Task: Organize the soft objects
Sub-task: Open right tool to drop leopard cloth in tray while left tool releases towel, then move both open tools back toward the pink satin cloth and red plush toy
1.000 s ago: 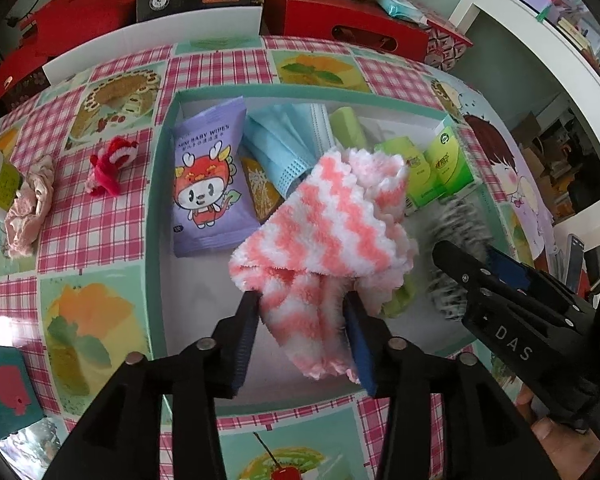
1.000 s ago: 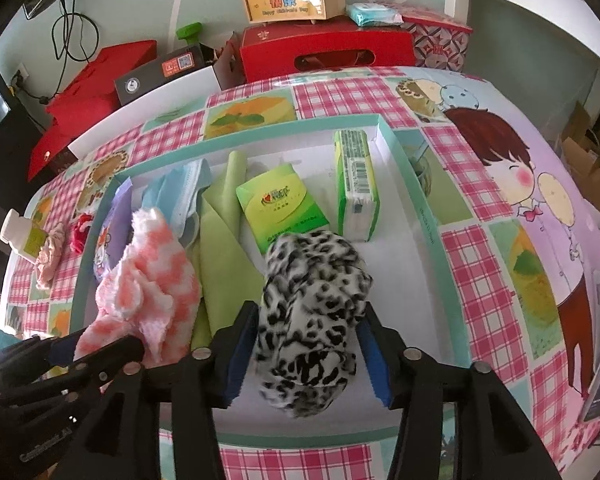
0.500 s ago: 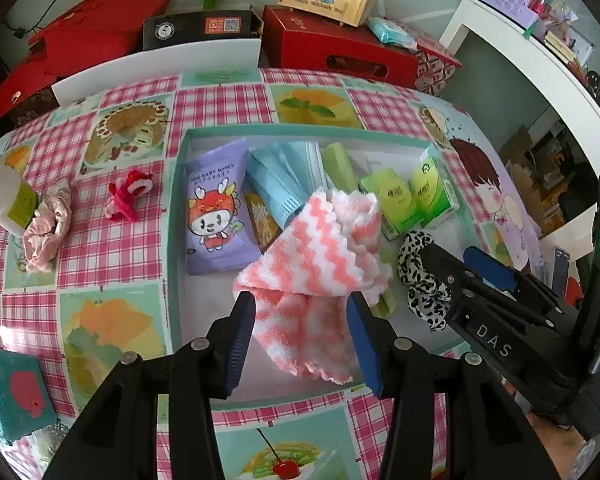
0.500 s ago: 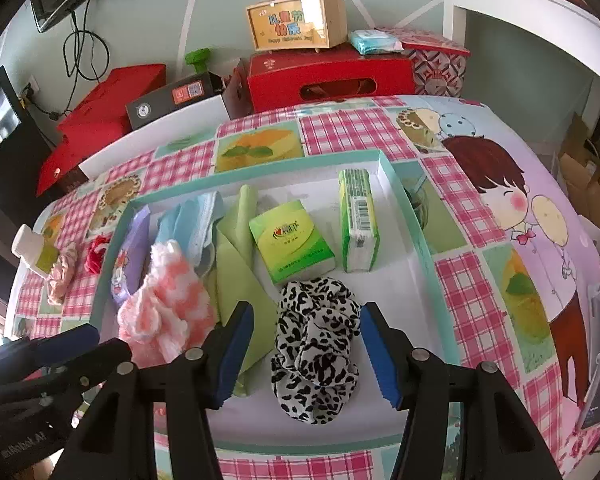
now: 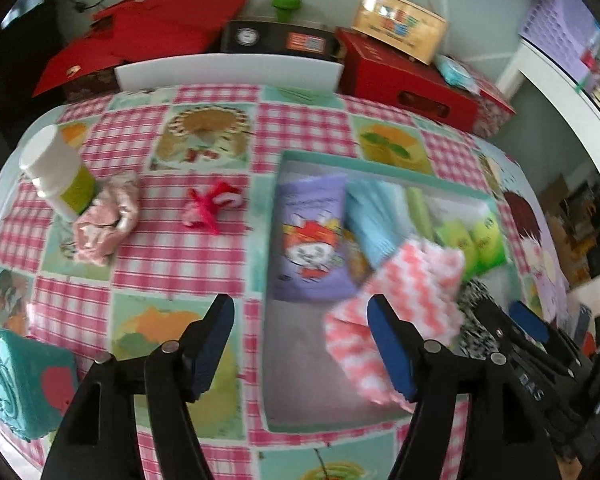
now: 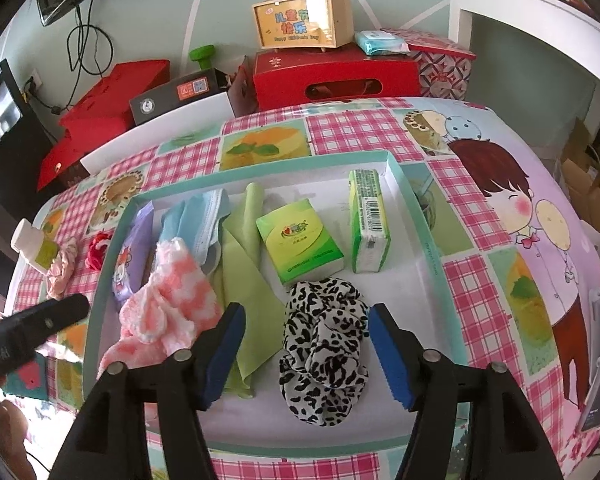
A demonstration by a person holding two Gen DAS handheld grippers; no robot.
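Since a second ago your left claw (image 5: 300, 344) has let go of the pink-and-white cloth (image 6: 166, 306) and swung left, out over the checked surface (image 5: 172, 256); your right claw (image 6: 306, 350) has released the leopard scrunchie (image 6: 324, 350), which now lies loose in the teal tray (image 6: 416, 216).

Working left to right, two soft things are outside the tray: the pale pink scrunchie (image 5: 104, 226) beside the white bottle (image 5: 58, 170), then the red plush toy (image 5: 212, 204) nearer the tray's edge. I'd take the plush first; come down square over it and close on its bulk, not a stray end.

Your left claw's jaws are opening, with nothing between them. Your right claw's jaws are opening too, straddling the leopard scrunchie without pressing it. The cloth rests in the tray beside the purple wipes pack (image 5: 310, 246).
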